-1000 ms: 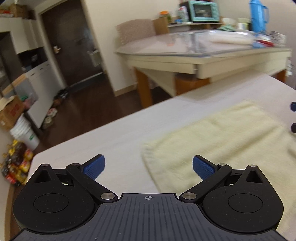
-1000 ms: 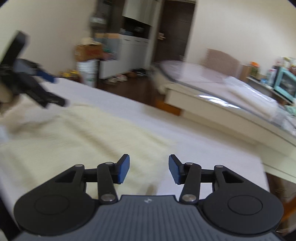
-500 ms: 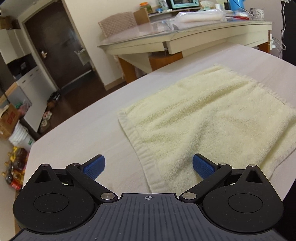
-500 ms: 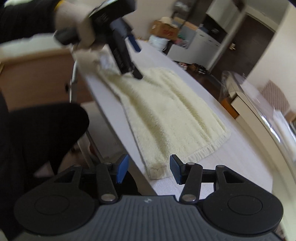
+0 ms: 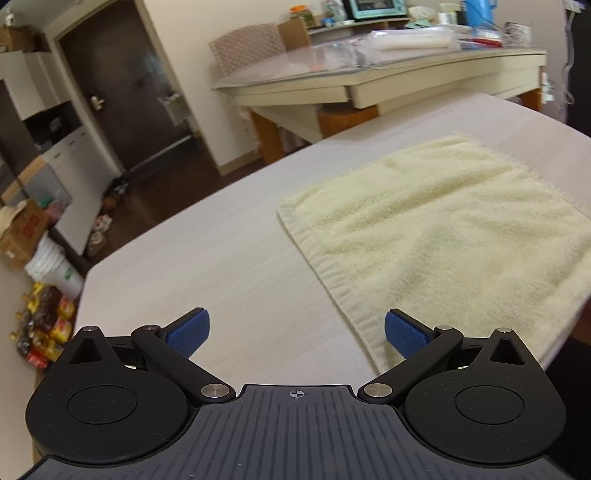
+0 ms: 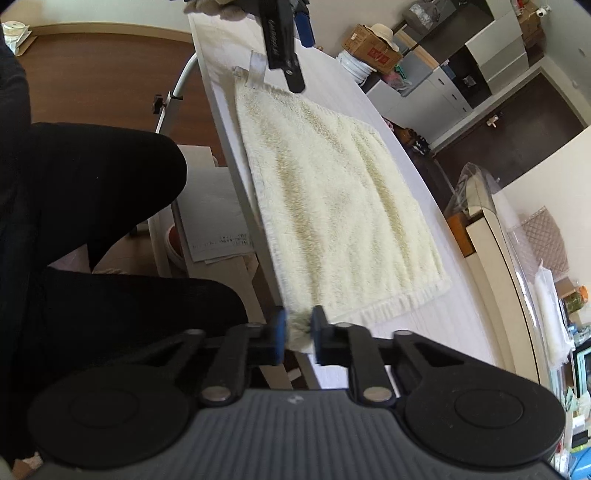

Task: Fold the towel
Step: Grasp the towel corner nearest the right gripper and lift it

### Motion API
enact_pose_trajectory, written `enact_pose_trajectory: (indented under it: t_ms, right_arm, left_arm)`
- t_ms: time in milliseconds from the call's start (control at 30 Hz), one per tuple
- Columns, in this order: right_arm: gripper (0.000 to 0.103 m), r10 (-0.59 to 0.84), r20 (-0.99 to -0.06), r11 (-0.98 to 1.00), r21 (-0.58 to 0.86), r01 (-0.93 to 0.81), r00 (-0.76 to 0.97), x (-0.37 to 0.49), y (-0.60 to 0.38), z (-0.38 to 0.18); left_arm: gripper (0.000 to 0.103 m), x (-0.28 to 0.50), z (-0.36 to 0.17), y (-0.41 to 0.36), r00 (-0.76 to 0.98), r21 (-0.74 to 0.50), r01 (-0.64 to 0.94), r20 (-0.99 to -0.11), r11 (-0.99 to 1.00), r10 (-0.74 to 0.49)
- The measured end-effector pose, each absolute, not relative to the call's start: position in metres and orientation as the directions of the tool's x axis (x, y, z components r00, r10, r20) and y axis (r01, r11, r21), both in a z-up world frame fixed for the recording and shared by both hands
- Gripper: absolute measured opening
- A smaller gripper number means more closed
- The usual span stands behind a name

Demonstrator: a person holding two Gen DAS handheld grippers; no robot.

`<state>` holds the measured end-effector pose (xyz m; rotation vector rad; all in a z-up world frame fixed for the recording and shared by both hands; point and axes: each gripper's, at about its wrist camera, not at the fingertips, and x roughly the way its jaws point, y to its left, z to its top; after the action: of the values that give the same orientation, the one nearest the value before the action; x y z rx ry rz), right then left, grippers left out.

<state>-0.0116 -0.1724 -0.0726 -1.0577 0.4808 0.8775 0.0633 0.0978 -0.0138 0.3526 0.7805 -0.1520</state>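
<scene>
**Towel flat, first corner being pinched**

The towel [image 6: 332, 192], pale yellow terry, lies spread in a single layer on our grey-white table [image 5: 221, 266], its long side along the near edge and slightly overhanging it. No fold in it yet, as far as we can see.

Our right gripper [image 6: 298, 332] sits at the near right corner of the towel. Its jaws are closing, the corner bunched between the blue pads and apparently already pressed by them. We read this as the first grasp of the task.

Our left gripper [image 5: 297, 334] hovers over the near left corner with its jaws spread wide and nothing between them; the towel's hemmed edge runs just by its right finger [image 5: 402, 334]. In the right wrist view the same gripper [image 6: 284, 48] shows at the far end of the towel, above the corner where a white tag [image 6: 256, 68] sticks out.

Judged progress: barely begun. One corner taken, the other not yet; lifting, carrying the edge over and laying it down are all left.

Writing: the tag is too small to read. Some lettering runs along the left gripper's black arm, illegible. Printed lines on a paper [image 6: 218, 243] lying below the table, also unreadable. A cardboard box [image 6: 373, 51] by the far cabinets carries red print we cannot make out.

Beyond: a second table [image 5: 388, 85] with a clear cover and a teal oven [image 5: 373, 9] behind it.
</scene>
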Motion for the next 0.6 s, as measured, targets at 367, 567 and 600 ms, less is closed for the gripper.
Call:
enact_pose_trajectory:
  t_ms: [367,567,600]
  right_arm:
    - [0.013,0.366,-0.669,0.202,-0.621,-0.757,0.646,-0.026,-0.176,-0.062]
    - [0.013,0.374,-0.586,0.114,-0.74,-0.663,0.719,-0.033,-0.174,-0.048]
    - [0.013,0.377,-0.566,0.092,-0.765,-0.638,0.733,-0.034,-0.173,-0.046]
  left_arm:
    - [0.103,0.04,-0.024,0.086,0.643,0.293,0.386,-0.766,0.875,-0.027]
    - [0.103,0.038,-0.024,0.09,0.626,0.26,0.364,-0.779,0.894,-0.028]
    - [0.103,0.037,-0.025,0.09,0.626,0.256,0.356,-0.779,0.899,-0.026]
